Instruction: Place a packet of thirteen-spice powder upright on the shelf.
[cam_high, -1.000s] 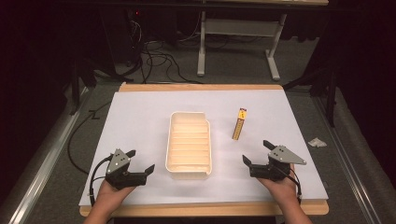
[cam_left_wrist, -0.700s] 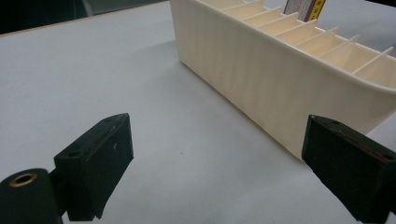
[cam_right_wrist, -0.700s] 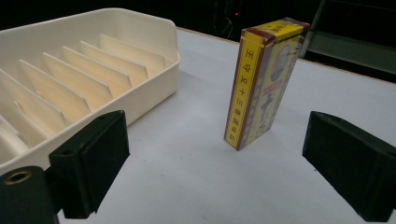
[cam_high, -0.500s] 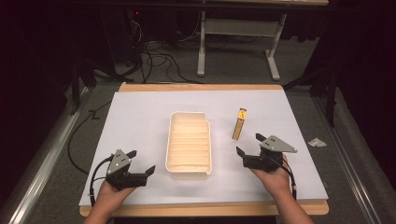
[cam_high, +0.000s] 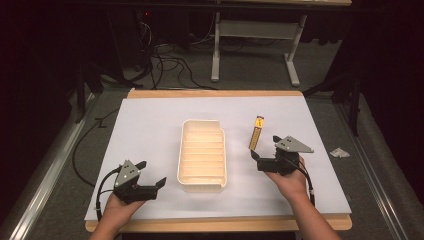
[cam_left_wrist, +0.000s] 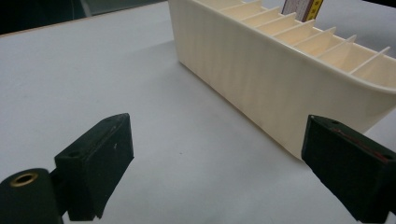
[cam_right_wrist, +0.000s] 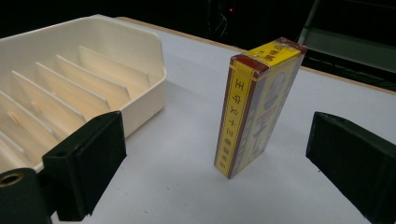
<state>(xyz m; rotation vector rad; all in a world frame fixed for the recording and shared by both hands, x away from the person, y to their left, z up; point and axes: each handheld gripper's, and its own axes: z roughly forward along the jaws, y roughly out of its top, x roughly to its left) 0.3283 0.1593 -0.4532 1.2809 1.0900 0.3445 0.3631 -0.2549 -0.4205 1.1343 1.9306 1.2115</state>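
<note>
**Right gripper lines up on standing box**

While the left gripper (cam_high: 145, 176) sits spread and empty beside the near corner of the tray (cam_high: 184, 165), the right gripper (cam_high: 264, 151) has the box (cam_high: 256, 132) straight ahead of its jaws. Those jaws have just been opening and stand wide, nothing pinched; the box is just beyond them, centred in the gap, not touching either pad. Likely reason: a wide spread clears the narrow sides so the jaws can slide around it. The box stands upright on the white table sheet (cam_high: 150, 130), to the tray-free side of the right gripper, with the tray to the left of that gripper. Box look: tall, slim, yellow face, dark red edges, printed characters down the side, glossy wrap. Tray: cream plastic, ribbed slots, empty.
</note>
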